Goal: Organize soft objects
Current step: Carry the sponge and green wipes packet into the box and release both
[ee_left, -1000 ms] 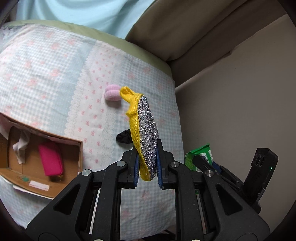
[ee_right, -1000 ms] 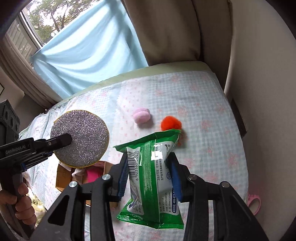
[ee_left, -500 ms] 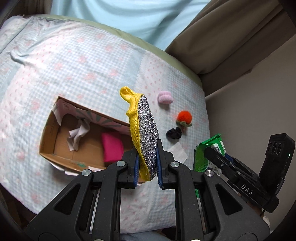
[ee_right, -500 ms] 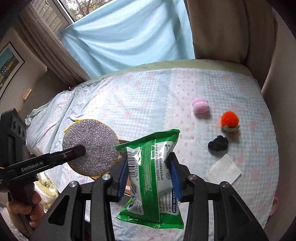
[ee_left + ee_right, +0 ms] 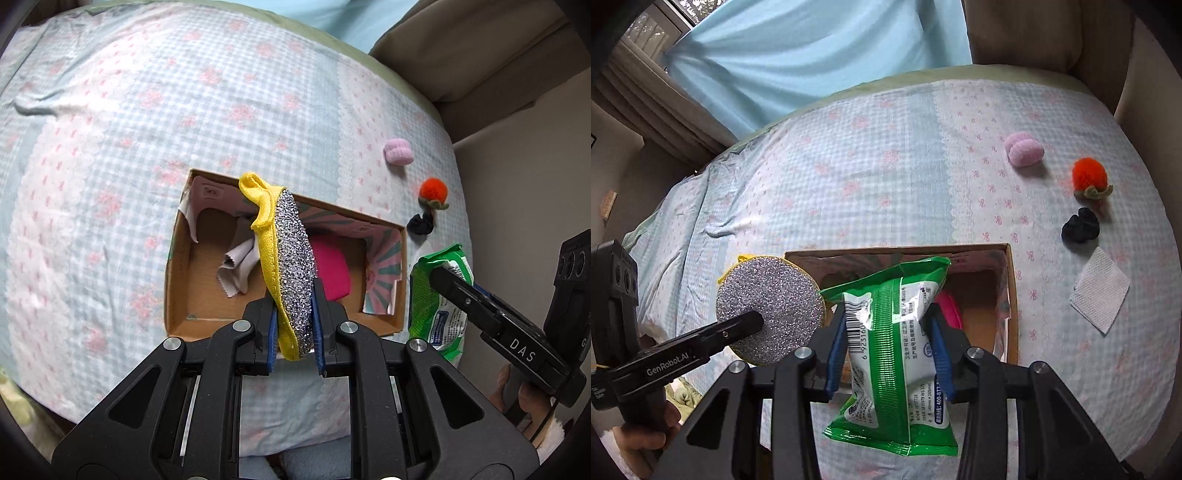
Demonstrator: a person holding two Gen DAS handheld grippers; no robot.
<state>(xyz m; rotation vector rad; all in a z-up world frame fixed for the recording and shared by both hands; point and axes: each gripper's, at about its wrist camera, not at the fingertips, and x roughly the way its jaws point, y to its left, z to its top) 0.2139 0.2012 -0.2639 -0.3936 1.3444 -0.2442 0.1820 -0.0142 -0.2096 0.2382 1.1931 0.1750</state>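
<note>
My left gripper [image 5: 294, 325] is shut on a round silver glitter pad with a yellow back [image 5: 291, 266], held on edge above the open cardboard box [image 5: 177, 258]; the pad also shows in the right wrist view [image 5: 772, 306]. My right gripper [image 5: 888, 343] is shut on a green wipes pack [image 5: 897, 354], held above the box's near right side [image 5: 1012, 295]. The pack also shows in the left wrist view [image 5: 439, 295]. Inside the box lie a pink pouch [image 5: 330, 267] and a grey cloth [image 5: 238, 264].
On the checked bedspread [image 5: 886, 166] right of the box lie a pink pom-pom [image 5: 1023, 149], an orange pom-pom [image 5: 1089, 177], a black scrunchie [image 5: 1080, 225] and a white folded cloth [image 5: 1100, 295]. A wall and beige curtain stand to the right.
Both grippers have moved left over the bed and now hover above the box, each still holding its object. The box has come to the centre of both views.
</note>
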